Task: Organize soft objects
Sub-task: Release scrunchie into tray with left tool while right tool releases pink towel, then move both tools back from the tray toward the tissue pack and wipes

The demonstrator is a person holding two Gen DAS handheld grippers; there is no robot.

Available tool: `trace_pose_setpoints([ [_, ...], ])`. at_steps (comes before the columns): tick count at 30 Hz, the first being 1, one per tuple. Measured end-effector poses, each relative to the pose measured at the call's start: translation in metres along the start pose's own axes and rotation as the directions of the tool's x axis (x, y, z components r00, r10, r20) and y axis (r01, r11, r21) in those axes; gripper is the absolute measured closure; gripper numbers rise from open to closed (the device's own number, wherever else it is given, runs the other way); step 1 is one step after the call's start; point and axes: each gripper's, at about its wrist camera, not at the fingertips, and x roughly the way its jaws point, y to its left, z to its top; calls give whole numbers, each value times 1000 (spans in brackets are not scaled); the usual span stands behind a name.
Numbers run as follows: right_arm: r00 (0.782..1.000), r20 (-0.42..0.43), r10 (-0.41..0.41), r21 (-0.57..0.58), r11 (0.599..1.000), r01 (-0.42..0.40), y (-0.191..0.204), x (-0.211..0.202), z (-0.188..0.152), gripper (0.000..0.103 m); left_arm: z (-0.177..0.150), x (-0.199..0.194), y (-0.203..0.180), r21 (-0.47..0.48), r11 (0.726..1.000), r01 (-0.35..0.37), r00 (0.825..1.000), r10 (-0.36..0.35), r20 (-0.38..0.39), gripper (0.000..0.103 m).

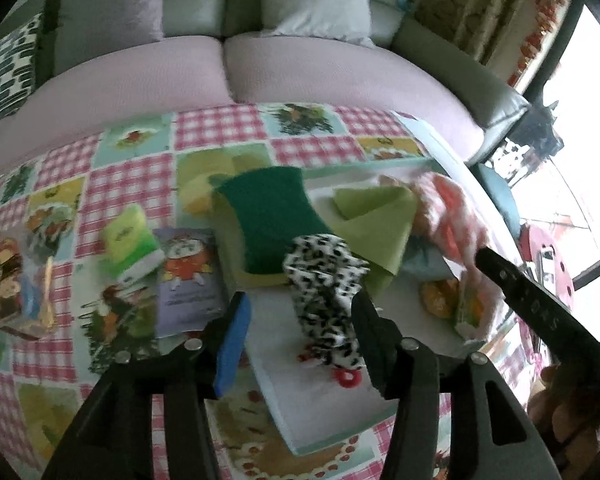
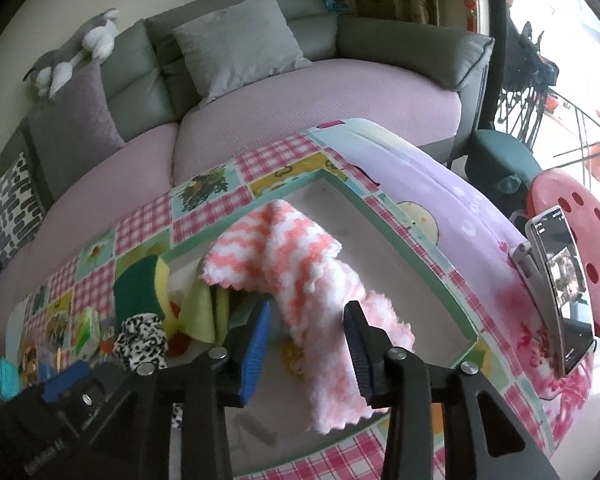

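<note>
A shallow white tray with a green rim lies on the patchwork tablecloth. My left gripper is open around a black-and-white spotted cloth in the tray. My right gripper is open, with a pink-and-white fluffy towel draped between its fingers over the tray. The towel also shows in the left wrist view. A green scouring sponge and a light green cloth lie at the tray's far edge. The right gripper's body shows in the left wrist view.
A small green packet and a picture card lie on the tablecloth left of the tray. A sofa with cushions stands behind the table. A phone on a stand and a red stool are at the right.
</note>
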Motion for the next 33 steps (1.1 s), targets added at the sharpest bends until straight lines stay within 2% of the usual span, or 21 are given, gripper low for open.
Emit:
trace_pose_setpoints([
  [3, 1000, -10, -4, -27, 1000, 3, 6, -3, -3, 48, 1, -5, 10, -26, 999, -32, 999, 32, 4, 49],
  [6, 1000, -20, 2, -53, 999, -3, 13, -4, -7, 43, 0, -8, 21, -41, 995, -92, 996, 92, 8, 48],
  [9, 1000, -28, -2, -81, 997, -1, 21, -4, -11, 37, 0, -9, 35, -68, 990, -127, 992, 128, 3, 31],
  [14, 999, -48, 9, -118, 993, -15, 33, -2, -16, 32, -4, -8, 57, -102, 972, -209, 978, 209, -13, 30],
  [16, 999, -51, 13, -131, 991, -19, 38, -2, -18, 28, -5, -7, 65, -113, 965, -235, 972, 235, -18, 24],
  [21, 997, -64, 31, -163, 986, -41, 51, 0, -23, 18, -6, -5, 82, -152, 951, -269, 963, 267, -34, 22],
  [26, 996, -64, 56, -196, 978, -68, 66, -2, -27, 16, -8, -7, 96, -181, 938, -297, 955, 296, -33, 21],
  [27, 996, -65, 66, -200, 977, -78, 69, -3, -28, 9, -8, -8, 100, -190, 935, -301, 953, 300, -32, 21],
  [28, 995, -62, 72, -204, 975, -83, 71, -4, -28, 0, -8, -9, 103, -198, 932, -304, 952, 304, -32, 20],
  [29, 995, -56, 80, -213, 973, -90, 75, -5, -29, 0, -8, -11, 108, -207, 929, -307, 951, 307, -31, 16],
  [30, 995, -53, 85, -219, 971, -95, 78, -7, -29, 0, -8, -11, 111, -214, 927, -308, 951, 309, -30, 8],
  [33, 993, -55, 100, -226, 968, -110, 86, -7, -28, 0, -6, -15, 122, -238, 920, -312, 948, 317, -18, 6],
])
